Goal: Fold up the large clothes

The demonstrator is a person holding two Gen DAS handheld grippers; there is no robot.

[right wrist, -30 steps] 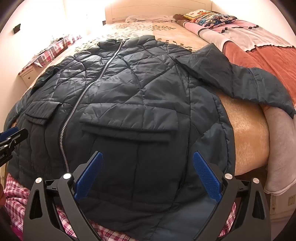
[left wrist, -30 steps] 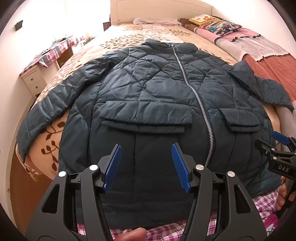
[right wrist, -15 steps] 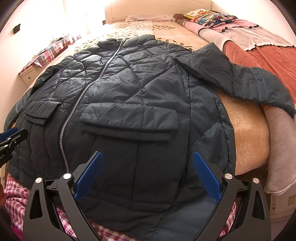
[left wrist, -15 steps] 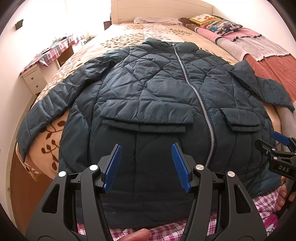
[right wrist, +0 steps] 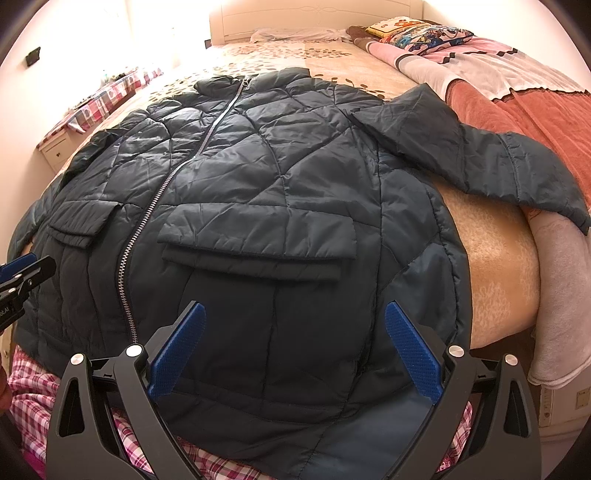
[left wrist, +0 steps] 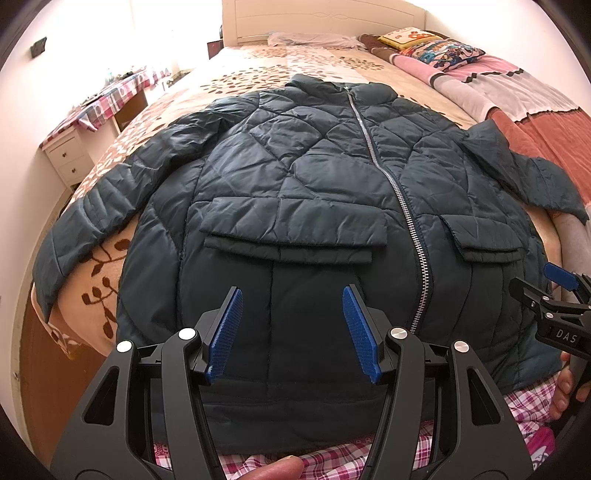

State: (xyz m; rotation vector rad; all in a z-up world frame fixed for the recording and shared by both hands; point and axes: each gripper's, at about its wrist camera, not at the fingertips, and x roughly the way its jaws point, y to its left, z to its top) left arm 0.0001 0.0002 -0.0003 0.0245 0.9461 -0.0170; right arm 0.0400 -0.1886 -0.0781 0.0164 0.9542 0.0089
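One quilted jacket (left wrist: pixel 295 192) lay front-up along the bed (left wrist: pixel 280 66), collar toward the headboard, two sleeves spread; the left claw (left wrist: pixel 291 332) and right claw (right wrist: pixel 295 350) gaped empty.

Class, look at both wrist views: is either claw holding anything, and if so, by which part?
Nothing is held. The left claw and right claw both stand open above the lower front of the dark quilted jacket, pads clear of the fabric.

Home bedroom, large bed (left wrist: pixel 236 79) with white headboard (left wrist: pixel 321 16), pillows (left wrist: pixel 436 46) upper right, nightstand (left wrist: pixel 68 158) at left
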